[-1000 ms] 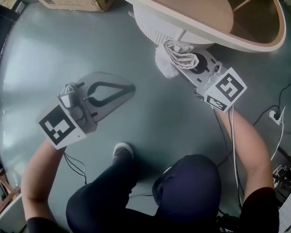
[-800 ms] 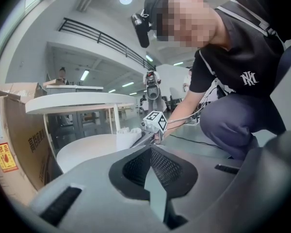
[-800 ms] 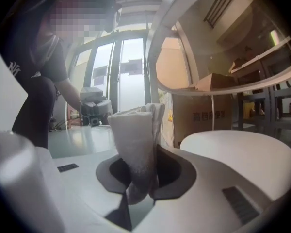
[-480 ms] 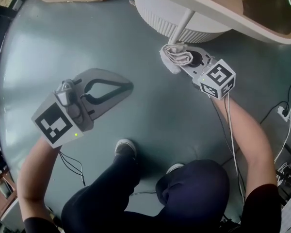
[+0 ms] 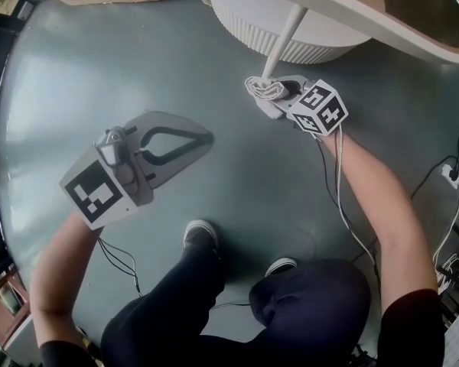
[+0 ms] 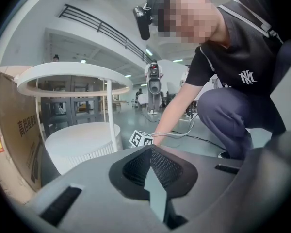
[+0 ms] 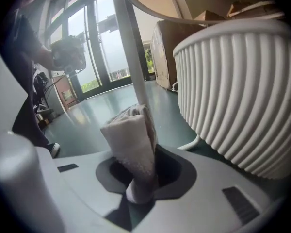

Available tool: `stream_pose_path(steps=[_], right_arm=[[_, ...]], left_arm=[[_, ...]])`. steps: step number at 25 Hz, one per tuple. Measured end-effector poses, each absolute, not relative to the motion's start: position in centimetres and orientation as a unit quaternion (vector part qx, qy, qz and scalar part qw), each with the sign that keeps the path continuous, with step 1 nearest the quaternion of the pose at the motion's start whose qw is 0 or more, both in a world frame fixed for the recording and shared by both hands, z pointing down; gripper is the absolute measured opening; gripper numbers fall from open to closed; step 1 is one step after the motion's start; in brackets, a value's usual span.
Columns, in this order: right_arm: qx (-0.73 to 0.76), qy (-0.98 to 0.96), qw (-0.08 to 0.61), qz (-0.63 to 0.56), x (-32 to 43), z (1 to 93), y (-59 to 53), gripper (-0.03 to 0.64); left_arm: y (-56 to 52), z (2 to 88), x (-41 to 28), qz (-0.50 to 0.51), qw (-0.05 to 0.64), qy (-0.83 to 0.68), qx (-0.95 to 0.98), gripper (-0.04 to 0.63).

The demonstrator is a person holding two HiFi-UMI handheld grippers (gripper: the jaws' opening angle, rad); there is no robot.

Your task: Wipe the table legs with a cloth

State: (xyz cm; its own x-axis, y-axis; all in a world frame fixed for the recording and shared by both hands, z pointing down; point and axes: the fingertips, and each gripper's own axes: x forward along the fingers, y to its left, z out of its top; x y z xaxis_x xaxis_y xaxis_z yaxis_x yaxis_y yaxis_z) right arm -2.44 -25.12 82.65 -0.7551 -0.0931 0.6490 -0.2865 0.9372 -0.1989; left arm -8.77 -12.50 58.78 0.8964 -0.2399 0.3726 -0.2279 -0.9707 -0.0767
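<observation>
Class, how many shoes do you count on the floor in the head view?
2. One shoe is near the picture's middle, below the grippers; the other shoe is to its right and lower, only partly visible.

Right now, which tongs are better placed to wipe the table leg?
Right. The right tongs are shut on the cloth, next to the white table leg. The left tongs are shut, empty and farther off.

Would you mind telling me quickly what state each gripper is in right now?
Left gripper: closed, empty.
Right gripper: closed on the cloth.
</observation>
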Motion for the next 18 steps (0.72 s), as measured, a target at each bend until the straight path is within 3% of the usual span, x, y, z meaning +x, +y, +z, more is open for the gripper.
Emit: stream_pose_path(steps=[4,13,18], right_arm=[[0.111,-0.911,0.366,0.153,-1.5,81.0,-24.1,0.075],[0.185,-0.976,0.117,0.013,1.8,54.5,-27.2,0.075],[0.158,-0.977,0.102,-0.103,-1.0,50.7,-26.7,0.075]], left_arm=[[-11.7,58.3,-8.4,-0.188,0.010,0.121,-0.975,0.006],[-11.3,54.6,-6.7,-0.150,0.042,0.104,-0.982,0.006],[-11.8,54.2,-5.1,-0.139,0.041,0.101,-0.984,0.006]])
